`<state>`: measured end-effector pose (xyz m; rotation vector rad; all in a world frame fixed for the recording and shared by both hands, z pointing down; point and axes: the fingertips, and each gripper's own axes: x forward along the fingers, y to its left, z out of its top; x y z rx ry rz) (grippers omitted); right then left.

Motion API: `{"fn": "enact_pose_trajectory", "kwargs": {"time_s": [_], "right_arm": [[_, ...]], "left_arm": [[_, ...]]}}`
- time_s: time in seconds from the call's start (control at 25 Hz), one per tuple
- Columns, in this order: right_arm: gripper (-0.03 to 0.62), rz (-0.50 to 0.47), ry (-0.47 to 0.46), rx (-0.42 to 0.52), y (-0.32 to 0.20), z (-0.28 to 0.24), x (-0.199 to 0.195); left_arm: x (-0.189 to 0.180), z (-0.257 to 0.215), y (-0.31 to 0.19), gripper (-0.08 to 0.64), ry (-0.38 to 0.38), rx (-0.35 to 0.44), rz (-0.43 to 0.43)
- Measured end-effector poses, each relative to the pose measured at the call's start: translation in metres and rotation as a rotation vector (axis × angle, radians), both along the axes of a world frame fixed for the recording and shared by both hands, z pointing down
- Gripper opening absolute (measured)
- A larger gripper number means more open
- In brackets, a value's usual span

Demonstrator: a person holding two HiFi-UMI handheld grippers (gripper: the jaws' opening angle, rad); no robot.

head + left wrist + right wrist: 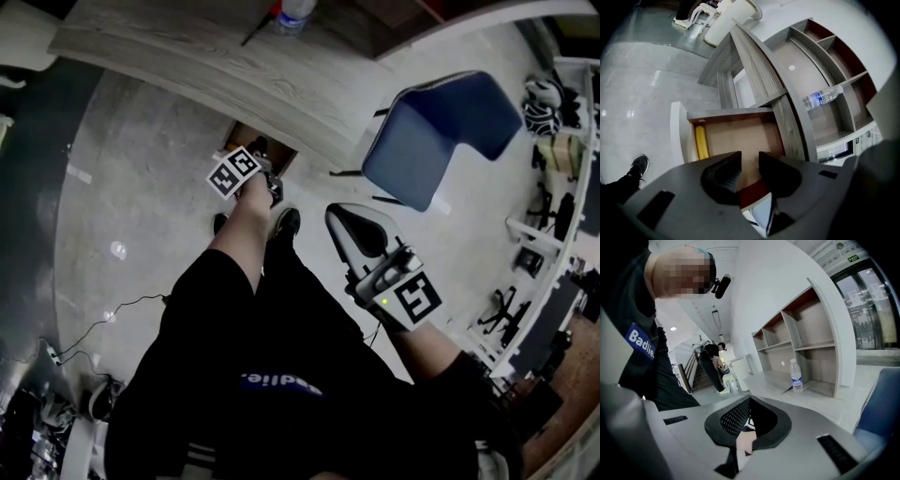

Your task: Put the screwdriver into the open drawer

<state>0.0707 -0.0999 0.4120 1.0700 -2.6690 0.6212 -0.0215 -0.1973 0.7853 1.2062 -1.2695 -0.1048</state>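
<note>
The drawer (740, 136) under the grey desk stands pulled out, with a brown floor and a white front panel. A yellow-handled screwdriver (701, 142) lies inside it along the front panel; only the yellow handle shows. My left gripper (750, 157) hovers just above the drawer, open, with nothing between its dark pads. From the head view the left gripper (270, 187) is at the drawer (246, 136) below the desk edge. My right gripper (349, 225) is held back near my body, away from the drawer. Its jaws (750, 401) meet at the tips and hold nothing.
The curved grey desk (187, 56) carries a water bottle (822, 97) in front of open shelves (834, 61). A blue chair (441, 131) stands to the right of the drawer. My shoes (286, 223) are on the grey floor below the drawer. Cables lie at the lower left.
</note>
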Motion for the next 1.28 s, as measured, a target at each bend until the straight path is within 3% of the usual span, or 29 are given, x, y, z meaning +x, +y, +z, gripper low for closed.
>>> {"fn": "enact_pose_trajectory", "kwargs": {"time_s": [0.28, 0.64, 0.92, 1.28], "right_arm": [[0.028, -0.010, -0.039, 0.061, 0.007, -0.033, -0.015], [0.028, -0.011, -0.074, 0.120, 0.009, -0.060, -0.033], [0.028, -0.003, -0.104, 0.154, 0.009, -0.080, -0.039], [0.028, -0.004, -0.123, 0.187, 0.018, -0.102, -0.053]], "left_arm": [[-0.016, -0.037, 0.028, 0.115, 0.010, 0.030, -0.001], [-0.023, -0.094, 0.052, 0.101, 0.040, 0.123, 0.113], [-0.019, -0.177, 0.055, 0.090, 0.039, 0.300, 0.283], [-0.031, -0.268, 0.071, 0.072, 0.024, 0.474, 0.348]]}}
